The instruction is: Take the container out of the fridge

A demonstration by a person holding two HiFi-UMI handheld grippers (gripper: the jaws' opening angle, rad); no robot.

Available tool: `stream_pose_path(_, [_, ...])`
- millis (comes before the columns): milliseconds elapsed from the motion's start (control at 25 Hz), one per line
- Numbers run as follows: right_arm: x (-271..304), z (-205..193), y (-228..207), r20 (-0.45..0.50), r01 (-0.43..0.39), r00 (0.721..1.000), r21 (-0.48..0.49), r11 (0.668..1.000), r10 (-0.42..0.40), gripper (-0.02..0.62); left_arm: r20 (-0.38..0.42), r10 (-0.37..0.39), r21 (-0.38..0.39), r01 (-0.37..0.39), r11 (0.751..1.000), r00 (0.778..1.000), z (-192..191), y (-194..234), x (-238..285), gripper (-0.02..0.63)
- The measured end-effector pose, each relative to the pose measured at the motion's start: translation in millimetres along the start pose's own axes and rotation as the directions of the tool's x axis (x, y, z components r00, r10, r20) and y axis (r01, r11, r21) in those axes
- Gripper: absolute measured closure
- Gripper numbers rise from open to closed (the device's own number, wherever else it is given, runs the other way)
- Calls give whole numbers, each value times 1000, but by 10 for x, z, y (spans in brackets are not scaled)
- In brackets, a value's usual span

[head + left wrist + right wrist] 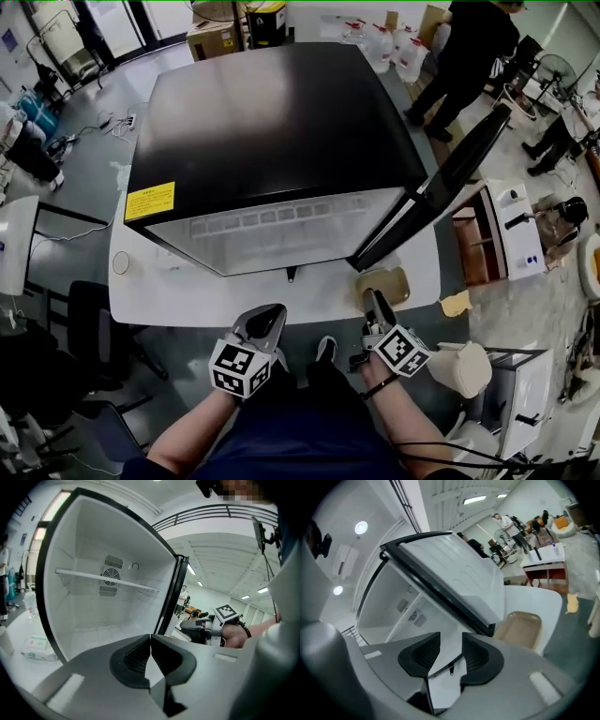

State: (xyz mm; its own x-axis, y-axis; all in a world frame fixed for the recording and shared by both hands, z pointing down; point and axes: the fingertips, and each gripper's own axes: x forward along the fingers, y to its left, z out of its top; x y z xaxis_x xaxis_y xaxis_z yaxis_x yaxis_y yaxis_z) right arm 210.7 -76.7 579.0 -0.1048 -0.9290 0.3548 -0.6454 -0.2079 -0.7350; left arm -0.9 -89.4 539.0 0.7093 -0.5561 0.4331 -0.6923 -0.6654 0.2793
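The fridge [272,122] stands on the white table [187,291] with its door [441,192] swung open to its right. The container [386,284], a tan tray, lies on the table outside the fridge, just in front of the open door's lower edge.

The right claw [378,305] is released: its jaws stand apart with nothing between them, at the side of the container away from the fridge.

The left claw [265,322] is clenched and empty. It is in front of the fridge opening and aimed at the inner shelf [103,578].
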Motion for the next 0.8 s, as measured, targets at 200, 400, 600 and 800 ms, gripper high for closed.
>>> stream_pose_path(200, [161, -39, 775, -59, -131, 991, -232, 964, 121, 449, 95, 47, 13, -49, 999, 994, 321, 152, -240, 601])
stream_pose_path(400, [190, 23, 1494, -66, -253, 966, -414, 874, 248, 456, 207, 94, 23, -101, 995, 974, 729, 301, -477, 601])
stream_pose_path(600, [142, 63, 2102, -72, -333, 931, -569, 752, 358, 457, 314, 117, 46, -138, 989, 942, 1130, 359, -669, 601])
stream_pose_path(800, [31, 53, 2449, -86, -354, 904, -698, 622, 418, 579, 369, 114, 73, -151, 986, 922, 1341, 284, -764, 601])
